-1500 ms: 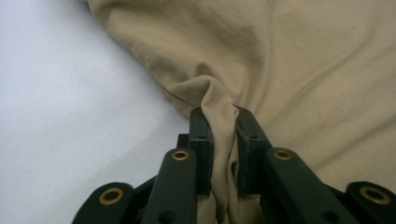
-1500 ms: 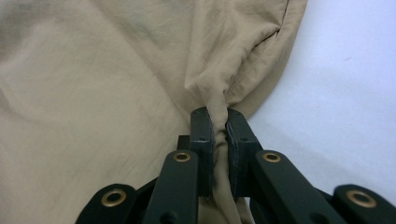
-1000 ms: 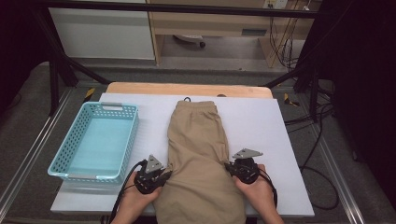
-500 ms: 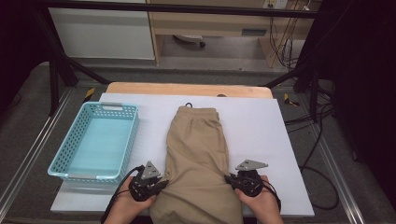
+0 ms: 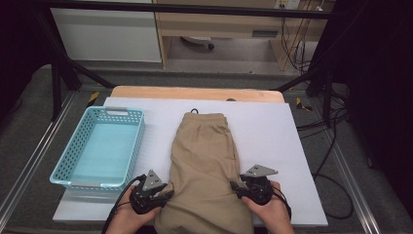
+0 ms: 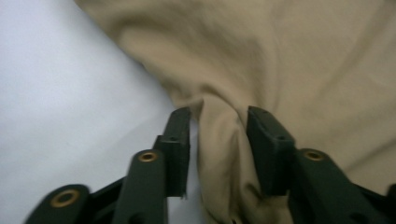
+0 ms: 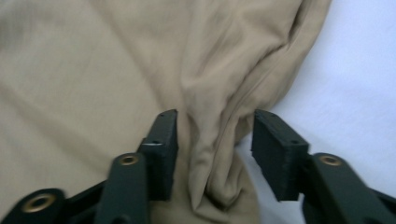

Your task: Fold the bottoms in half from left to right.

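Trousers (image 5: 207, 165) plain tan, no pattern. Basket (image 5: 78, 183) light blue with perforated walls. Counter (image 5: 272, 131) white; claws black.

Bare counter (image 5: 272, 131) right of beige trousers (image 5: 204, 161); left passage narrowed by turquoise basket (image 5: 136, 141) near them.

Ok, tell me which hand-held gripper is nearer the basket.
Left. The left hand-held gripper sits at the shorts' left edge, just off the basket's near right corner. The right hand-held gripper is at the shorts' right edge, across the cloth from it.
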The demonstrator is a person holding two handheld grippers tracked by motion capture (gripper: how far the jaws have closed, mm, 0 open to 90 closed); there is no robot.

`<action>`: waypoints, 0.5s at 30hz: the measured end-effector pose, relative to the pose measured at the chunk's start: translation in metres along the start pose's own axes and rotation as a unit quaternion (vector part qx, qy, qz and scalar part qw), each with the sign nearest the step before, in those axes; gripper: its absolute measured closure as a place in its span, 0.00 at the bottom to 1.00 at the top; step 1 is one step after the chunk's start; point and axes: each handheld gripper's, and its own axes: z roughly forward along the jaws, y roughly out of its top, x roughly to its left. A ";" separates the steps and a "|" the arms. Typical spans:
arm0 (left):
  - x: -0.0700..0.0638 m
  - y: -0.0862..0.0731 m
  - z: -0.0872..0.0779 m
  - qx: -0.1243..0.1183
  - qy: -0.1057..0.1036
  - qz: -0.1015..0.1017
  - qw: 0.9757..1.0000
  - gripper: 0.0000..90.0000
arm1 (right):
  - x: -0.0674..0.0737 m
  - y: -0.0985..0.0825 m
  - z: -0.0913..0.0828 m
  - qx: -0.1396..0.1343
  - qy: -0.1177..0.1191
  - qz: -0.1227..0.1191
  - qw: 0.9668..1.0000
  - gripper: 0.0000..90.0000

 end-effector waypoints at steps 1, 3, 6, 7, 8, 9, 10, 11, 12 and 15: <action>0.000 0.001 0.000 -0.005 0.003 -0.003 1.000 0.63 | -0.001 0.002 0.000 -0.005 -0.003 0.001 1.000 0.49; 0.001 0.004 0.002 -0.018 0.010 -0.010 1.000 0.55 | -0.003 0.008 0.001 -0.009 -0.011 -0.003 1.000 0.44; 0.000 0.007 0.009 -0.021 0.020 -0.008 1.000 0.52 | -0.005 0.023 0.004 -0.009 -0.024 -0.012 1.000 0.46; 0.000 0.008 0.012 -0.019 0.026 -0.007 0.999 0.51 | -0.007 0.028 0.006 -0.011 -0.025 -0.016 0.999 0.48; 0.001 0.008 0.015 -0.014 0.029 -0.006 0.999 0.50 | -0.009 0.034 0.008 -0.018 -0.026 -0.016 0.999 0.50; 0.001 0.008 0.018 -0.008 0.030 -0.008 0.999 0.49 | -0.011 0.040 0.012 -0.024 -0.027 -0.014 0.999 0.51; 0.002 0.007 0.020 -0.005 0.031 -0.007 0.999 0.49 | -0.014 0.045 0.016 -0.027 -0.028 -0.010 0.999 0.53; 0.003 0.006 0.022 -0.001 0.034 -0.006 0.999 0.49 | -0.017 0.050 0.021 -0.031 -0.031 -0.010 0.999 0.56; 0.004 0.005 0.024 0.004 0.034 -0.005 0.999 0.49 | -0.020 0.053 0.027 -0.035 -0.036 -0.011 0.999 0.57; 0.007 0.004 0.026 0.008 0.026 -0.014 1.000 0.48 | -0.032 0.060 0.044 -0.036 -0.052 0.005 0.998 0.64</action>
